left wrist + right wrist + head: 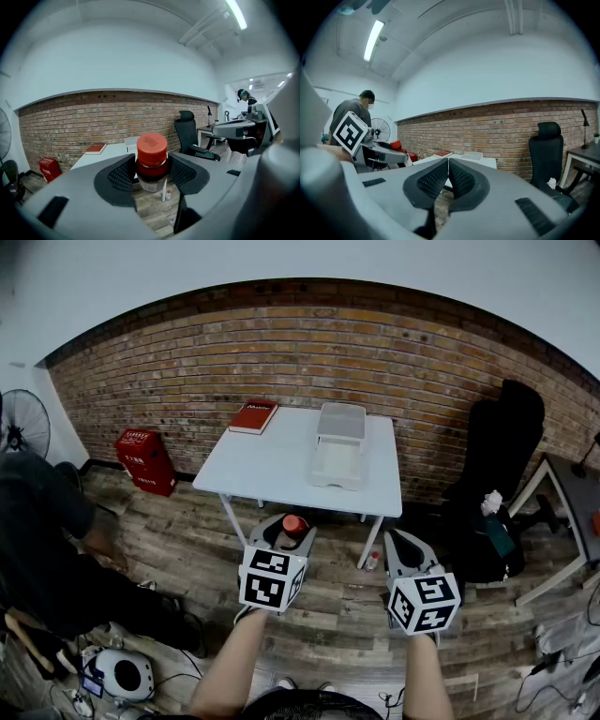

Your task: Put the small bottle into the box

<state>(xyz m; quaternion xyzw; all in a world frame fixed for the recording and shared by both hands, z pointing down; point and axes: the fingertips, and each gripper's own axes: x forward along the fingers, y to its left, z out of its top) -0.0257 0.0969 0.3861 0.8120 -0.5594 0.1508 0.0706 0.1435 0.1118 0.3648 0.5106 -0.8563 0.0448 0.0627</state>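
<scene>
The left tongs [151,174] stand wide, clamped on the small bottle [152,151] just below its red cap, upright and well short of the white worktop [272,465]. The right tongs [446,176] are closed, with nothing between them. The white box [337,484] sits on the worktop, seemingly open-topped, and a red book [253,416] lies at its far left corner.

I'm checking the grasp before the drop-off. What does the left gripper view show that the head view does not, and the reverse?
Only the left gripper view: the fingers of the left gripper pressed on the sides of the small bottle, and a ceiling light. Only the head view: the person's forearms and the whole box from above. Both: the bottle's red cap, the white table, the red book, the brick wall.
</scene>
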